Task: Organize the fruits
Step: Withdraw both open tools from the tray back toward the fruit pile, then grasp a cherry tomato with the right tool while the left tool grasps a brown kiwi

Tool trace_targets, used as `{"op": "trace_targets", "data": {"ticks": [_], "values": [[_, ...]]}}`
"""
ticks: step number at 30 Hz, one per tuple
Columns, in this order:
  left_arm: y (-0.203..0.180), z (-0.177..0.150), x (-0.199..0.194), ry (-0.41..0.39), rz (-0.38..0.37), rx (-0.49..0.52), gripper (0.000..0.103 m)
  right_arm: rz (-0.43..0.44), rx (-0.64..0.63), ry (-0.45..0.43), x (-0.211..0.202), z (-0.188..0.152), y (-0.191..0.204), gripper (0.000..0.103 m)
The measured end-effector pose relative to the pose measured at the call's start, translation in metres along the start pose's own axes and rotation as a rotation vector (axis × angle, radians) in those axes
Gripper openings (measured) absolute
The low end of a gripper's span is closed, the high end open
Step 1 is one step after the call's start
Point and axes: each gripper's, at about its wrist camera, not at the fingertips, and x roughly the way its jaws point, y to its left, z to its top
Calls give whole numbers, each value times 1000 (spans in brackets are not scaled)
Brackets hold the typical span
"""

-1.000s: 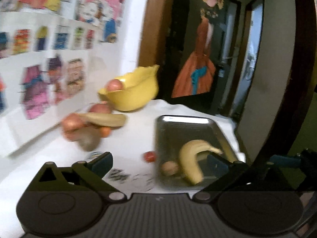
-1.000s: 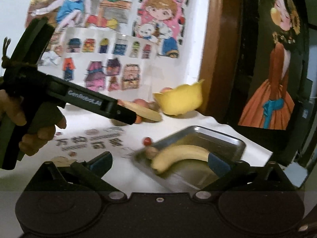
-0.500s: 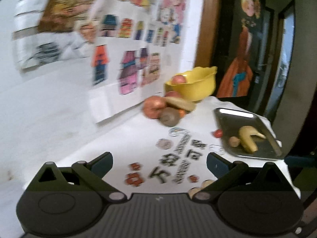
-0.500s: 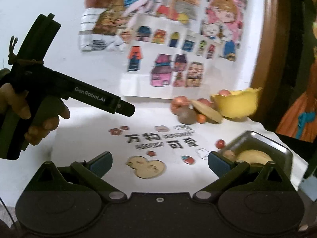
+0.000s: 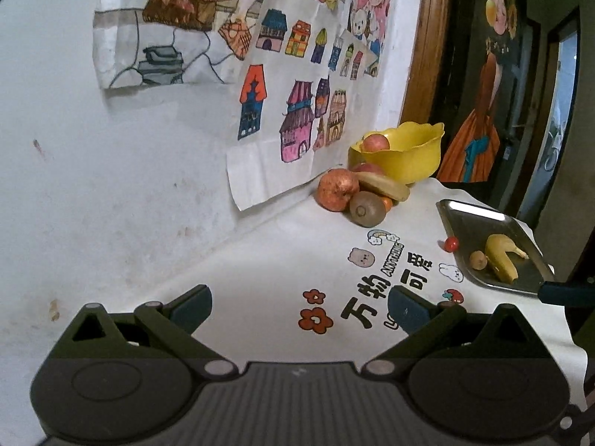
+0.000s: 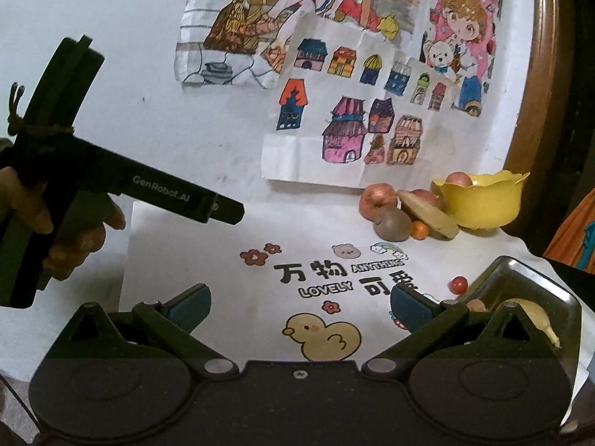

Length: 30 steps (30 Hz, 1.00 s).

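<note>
Both sets of fingers, left gripper (image 5: pixel 299 306) and right gripper (image 6: pixel 299 306), are held wide and empty, well short of the fruit pile (image 5: pixel 357 195) ahead, where the round kiwi (image 5: pixel 367 209) could be nudged off the counter (image 5: pixel 260 260).

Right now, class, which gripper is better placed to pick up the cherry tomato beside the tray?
Likely the right gripper: open, empty, with the cherry tomato just beyond its right finger. The left gripper hangs far to the left.
</note>
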Motion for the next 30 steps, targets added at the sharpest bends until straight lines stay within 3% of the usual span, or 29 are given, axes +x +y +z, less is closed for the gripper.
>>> {"op": "trace_targets", "data": {"ticks": [12,24,30], "values": [[-12,8,27,36,-4,35,103,-35,52,18,16,-1,-34,102],[-44,42,60,32,-1,91,103,-108,76,51,40,-1,-86,102],[-57,57,88,42,-35,118,103,-133,28,68,53,-3,-112,102]]}}
